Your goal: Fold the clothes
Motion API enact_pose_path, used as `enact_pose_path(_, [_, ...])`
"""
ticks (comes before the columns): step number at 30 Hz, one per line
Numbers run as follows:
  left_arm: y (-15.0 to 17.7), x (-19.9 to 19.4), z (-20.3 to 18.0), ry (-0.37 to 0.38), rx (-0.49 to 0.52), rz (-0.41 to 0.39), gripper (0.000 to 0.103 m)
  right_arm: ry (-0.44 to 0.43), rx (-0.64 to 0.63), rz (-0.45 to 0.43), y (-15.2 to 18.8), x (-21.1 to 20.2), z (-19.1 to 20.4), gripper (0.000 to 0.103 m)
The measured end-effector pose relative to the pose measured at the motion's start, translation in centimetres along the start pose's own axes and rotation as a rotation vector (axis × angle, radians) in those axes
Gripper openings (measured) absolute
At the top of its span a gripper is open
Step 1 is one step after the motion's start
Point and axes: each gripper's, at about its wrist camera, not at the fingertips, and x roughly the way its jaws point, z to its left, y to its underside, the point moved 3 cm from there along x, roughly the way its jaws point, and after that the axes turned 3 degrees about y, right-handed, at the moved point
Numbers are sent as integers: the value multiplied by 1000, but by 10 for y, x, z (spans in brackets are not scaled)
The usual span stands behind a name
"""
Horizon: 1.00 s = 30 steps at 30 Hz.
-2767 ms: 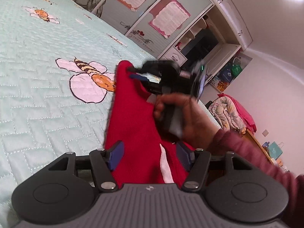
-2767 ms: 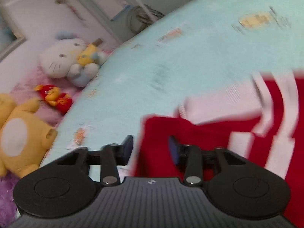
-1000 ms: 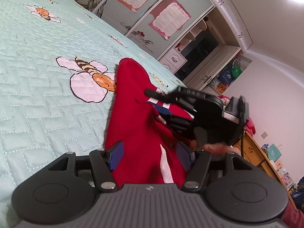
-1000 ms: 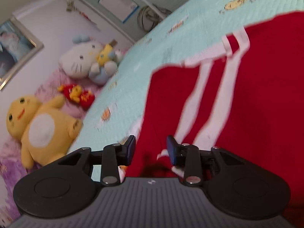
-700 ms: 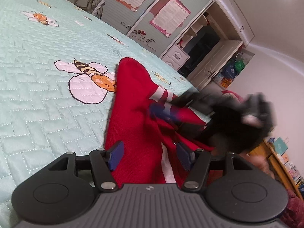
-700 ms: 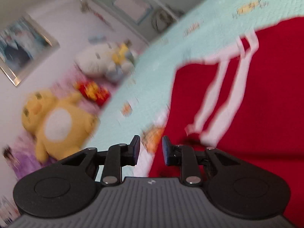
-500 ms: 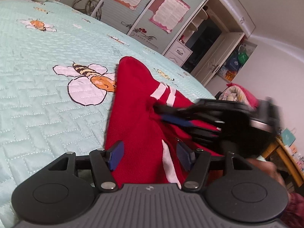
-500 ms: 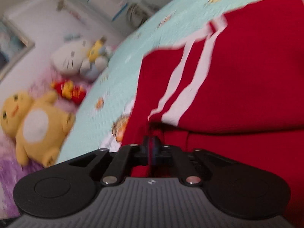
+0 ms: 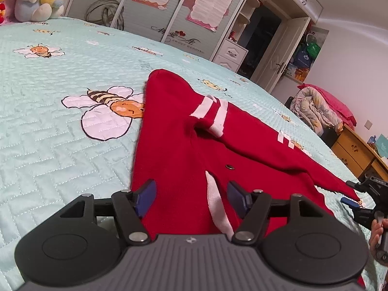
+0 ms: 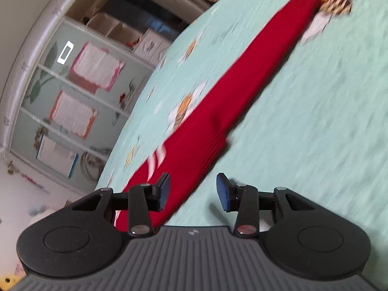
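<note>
Left tongs [image 9: 189, 197] spread wide over red sweater's [image 9: 184, 145] near hem | right tongs [image 10: 192, 192] spread too, holding nothing, at its right edge | sweater partly folded on bed [image 9: 48, 126], long axis running straight away from left tongs, which look nearer

Both grippers [image 9: 191, 198] [image 10: 192, 191] were black, with blue pads [image 9: 145, 197], silver screws and ribbed grey housings.

"SWEET WEDDING" reads on the wardrobe door [image 9: 184, 39]
</note>
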Motion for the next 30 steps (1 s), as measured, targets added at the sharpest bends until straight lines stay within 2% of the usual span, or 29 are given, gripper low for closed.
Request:
enact_pose_path(5, [1, 1, -3, -12, 18, 5, 70, -6, 101, 47, -20, 23, -16, 44])
enact_pose_path(12, [0, 2, -6, -15, 26, 13, 71, 2, 61, 47, -31, 44, -10, 43])
enact_pose_path(15, [-1, 2, -8, -22, 35, 24, 71, 1, 50, 50, -30, 44, -8, 26])
enact_pose_path(16, [-2, 1, -9, -23, 36, 28, 71, -1, 47, 54, -29, 44, -7, 12])
enact_pose_path(18, [-3, -2, -9, -23, 23, 38, 71, -7, 30, 52, -27, 41, -3, 8])
enact_pose_path(22, [-6, -11, -5, -12, -32, 53, 71, -31, -142, -1, -21, 24, 30, 7])
enact_pose_path(25, [-8, -20, 0, 8, -109, 64, 71, -77, -306, -17, -13, 20, 72, 7])
enact_pose_path(28, [-9, -28, 6, 35, -178, 76, 71, -187, -491, -31, 4, 13, 130, 7])
enact_pose_path(30, [-11, -32, 11, 50, -209, 80, 71, -285, -632, -1, 27, 1, 161, 7])
